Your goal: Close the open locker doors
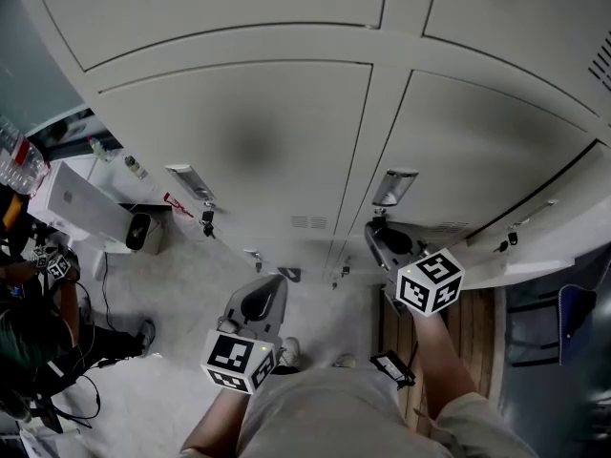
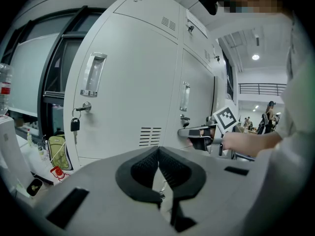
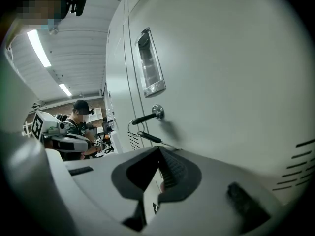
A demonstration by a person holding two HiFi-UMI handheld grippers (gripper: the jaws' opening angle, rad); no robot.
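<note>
Though ajar, locker door (image 1: 549, 232) upright, vert.

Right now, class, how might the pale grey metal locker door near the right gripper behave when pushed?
The pale grey metal locker door looks flat and rigid, so it probably swings whole, not flexing. The dark key in its lock may jiggle.

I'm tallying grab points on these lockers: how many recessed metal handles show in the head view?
2. One handle is on the left door, the other handle on the door to its right. The ajar door at far right may hide a third.
</note>
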